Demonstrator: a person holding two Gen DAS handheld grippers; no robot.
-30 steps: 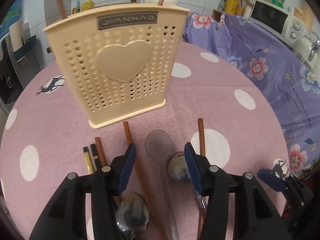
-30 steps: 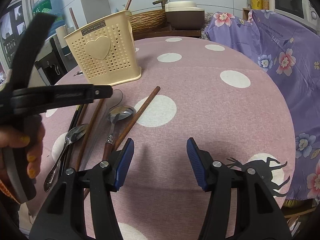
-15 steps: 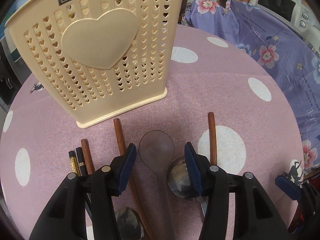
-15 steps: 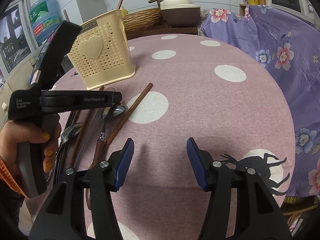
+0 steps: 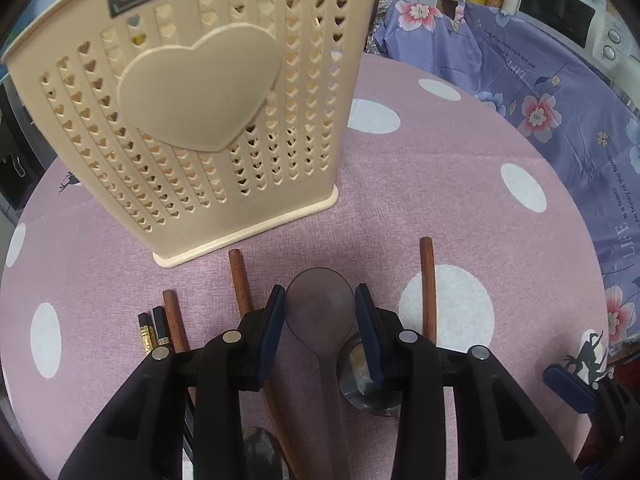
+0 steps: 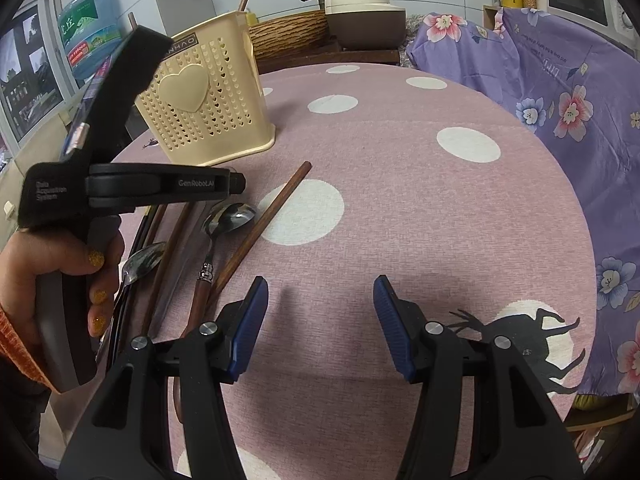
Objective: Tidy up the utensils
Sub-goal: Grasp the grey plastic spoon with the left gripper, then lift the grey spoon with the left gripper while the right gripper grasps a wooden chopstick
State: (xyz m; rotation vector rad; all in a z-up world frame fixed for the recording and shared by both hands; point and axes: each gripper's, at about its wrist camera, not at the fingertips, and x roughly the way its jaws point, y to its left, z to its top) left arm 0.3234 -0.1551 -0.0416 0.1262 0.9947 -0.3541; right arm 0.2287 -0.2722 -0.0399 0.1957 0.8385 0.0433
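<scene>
Pink dotted counter [image 5: 440,208] ahead: my left tool [image 5: 320,320] is closing around the translucent spoon [image 5: 320,308], below the cream utensil holder [image 5: 192,92]. Next comes lifting it in. My right tool [image 6: 320,320] hangs open, empty.

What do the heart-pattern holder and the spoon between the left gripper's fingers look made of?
Holder: cream plastic, matte, judging by moulded heart cut-outs and a raised heart. Spoon: probably smoky translucent plastic; the cloth shows faintly through its bowl. The left gripper is closing around it.
</scene>
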